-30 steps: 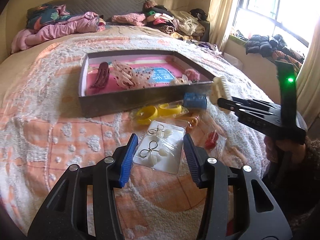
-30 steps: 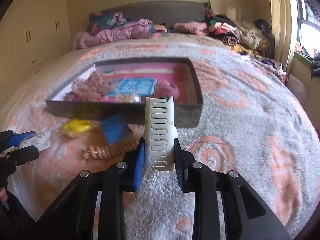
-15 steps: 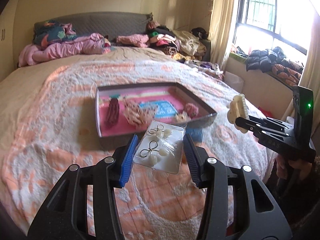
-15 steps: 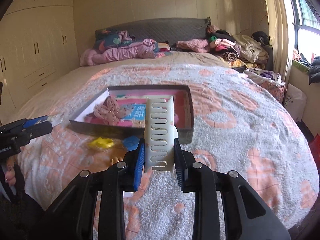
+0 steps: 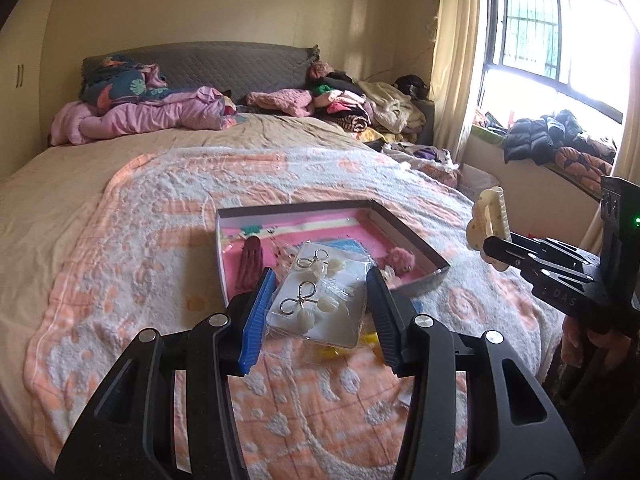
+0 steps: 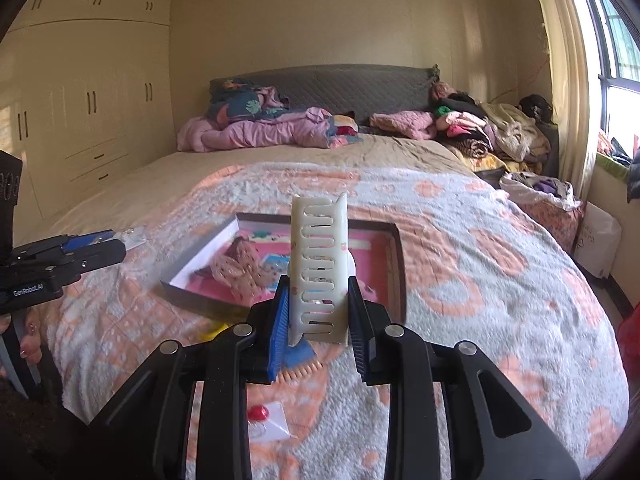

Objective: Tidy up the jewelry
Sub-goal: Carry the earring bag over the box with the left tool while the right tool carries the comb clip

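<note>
On left tongs [image 6: 102,246], "GenRobot.AI" (right body [image 5: 568,284]: "DAS")

My left black two-finger gripper [image 6: 116,243], seen at nine o'clock in my right wrist view, carries white lettering on its side that reads "GenRobot.AI". My right black two-finger gripper [image 5: 489,242], at three o'clock in my left wrist view, has raised letters on its body; I make out "DAS", the start being unclear. I can read nothing else.
</note>
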A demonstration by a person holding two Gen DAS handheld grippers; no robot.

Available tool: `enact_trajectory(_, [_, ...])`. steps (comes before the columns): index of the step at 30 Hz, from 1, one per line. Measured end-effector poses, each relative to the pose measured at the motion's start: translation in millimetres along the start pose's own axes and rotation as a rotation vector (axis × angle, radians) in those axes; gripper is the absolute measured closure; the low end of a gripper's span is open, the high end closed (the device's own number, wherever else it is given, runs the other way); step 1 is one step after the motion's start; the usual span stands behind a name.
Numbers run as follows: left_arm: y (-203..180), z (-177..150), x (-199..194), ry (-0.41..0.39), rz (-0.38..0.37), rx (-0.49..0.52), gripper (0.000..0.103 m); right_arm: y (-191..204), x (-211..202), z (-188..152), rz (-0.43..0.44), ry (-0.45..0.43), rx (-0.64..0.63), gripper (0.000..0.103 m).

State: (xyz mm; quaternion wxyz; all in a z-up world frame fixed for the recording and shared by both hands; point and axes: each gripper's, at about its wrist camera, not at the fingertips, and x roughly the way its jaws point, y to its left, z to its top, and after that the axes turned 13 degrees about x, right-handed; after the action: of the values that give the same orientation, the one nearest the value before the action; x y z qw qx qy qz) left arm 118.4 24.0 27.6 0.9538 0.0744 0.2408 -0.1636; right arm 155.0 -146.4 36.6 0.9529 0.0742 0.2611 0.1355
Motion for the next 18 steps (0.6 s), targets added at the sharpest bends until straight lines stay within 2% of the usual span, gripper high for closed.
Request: enact_trajectory(18, [41, 16, 14, -0.027, 0.067, -0.06, 0.065, 28, 31, 26, 0.063, -0.008, -0.051, 0.077])
